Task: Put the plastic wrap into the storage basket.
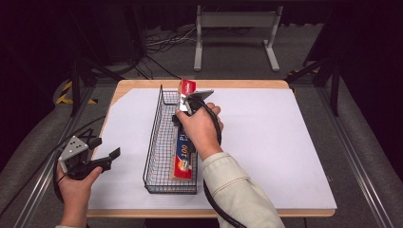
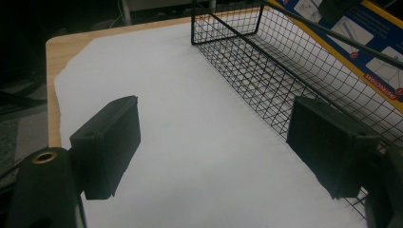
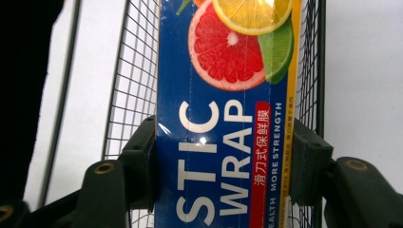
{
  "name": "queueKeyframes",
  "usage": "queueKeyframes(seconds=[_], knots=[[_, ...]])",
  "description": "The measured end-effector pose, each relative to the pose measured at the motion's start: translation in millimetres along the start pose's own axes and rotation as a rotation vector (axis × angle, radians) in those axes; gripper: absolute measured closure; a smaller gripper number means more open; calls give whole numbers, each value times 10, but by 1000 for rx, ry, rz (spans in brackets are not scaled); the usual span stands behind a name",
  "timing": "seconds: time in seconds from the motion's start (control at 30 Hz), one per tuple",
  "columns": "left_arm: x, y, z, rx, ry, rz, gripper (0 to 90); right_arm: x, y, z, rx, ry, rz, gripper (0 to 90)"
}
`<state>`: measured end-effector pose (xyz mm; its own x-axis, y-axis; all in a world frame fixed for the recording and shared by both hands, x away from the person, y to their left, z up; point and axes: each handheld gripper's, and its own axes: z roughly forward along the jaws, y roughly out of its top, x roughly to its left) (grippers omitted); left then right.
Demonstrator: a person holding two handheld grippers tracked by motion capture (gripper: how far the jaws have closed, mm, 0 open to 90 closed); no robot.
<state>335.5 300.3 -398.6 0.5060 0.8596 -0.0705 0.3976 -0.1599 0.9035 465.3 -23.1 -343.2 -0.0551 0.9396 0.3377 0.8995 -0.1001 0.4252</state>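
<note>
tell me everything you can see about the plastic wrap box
The plastic wrap box is a long, slim carton, glossy blue with a yellow edge, white lettering, a red strip of Chinese text and pictures of cut citrus fruit. It looks like printed cardboard, closed and undented. It lies lengthwise in the black wire basket, its far end raised above the rim, its near end low by the basket's front wall. The right gripper is clamped across its width, one black jaw on each long side.
</note>
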Motion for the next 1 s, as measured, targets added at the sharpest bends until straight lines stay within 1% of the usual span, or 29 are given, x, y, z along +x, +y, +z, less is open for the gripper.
queueKeyframes(seconds=[0.13, 0.27, 0.43, 0.5, 0.63, 0.7, 0.73, 0.77, 0.83, 0.97, 1.0], knots=[[1, 0, -3, 2, -1, 0, 189, -3, -20, 43, 7, -14, -2, 409], [-4, 2, 4, -2, -2, 1, 189, -6, -48, 107, 39, -27, 3, 407], [-5, 1, 9, 1, -1, 0, 189, 9, -67, 145, 57, -44, -6, 406], [-1, 1, 6, 1, -1, 3, 189, 24, -76, 169, 77, -53, -3, 405], [-6, 2, 8, 1, -2, 2, 189, 33, -78, 192, 90, -58, 6, 405], [-6, 2, 7, 1, -2, 2, 189, 47, -88, 227, 106, -76, 6, 404], [-6, 2, 6, 0, -2, -1, 189, 47, -88, 227, 106, -76, 6, 404], [-1, 2, 4, 0, -3, 2, 189, 59, -98, 250, 109, -91, -3, 404], [2, 1, 2, 0, -3, 1, 189, 61, -102, 260, 112, -94, -5, 403], [0, 2, 3, 1, -1, 3, 189, 70, -116, 305, 122, -108, 2, 403], [1, 1, 3, 1, -1, 3, 189, 78, -122, 317, 118, -121, 2, 403]])
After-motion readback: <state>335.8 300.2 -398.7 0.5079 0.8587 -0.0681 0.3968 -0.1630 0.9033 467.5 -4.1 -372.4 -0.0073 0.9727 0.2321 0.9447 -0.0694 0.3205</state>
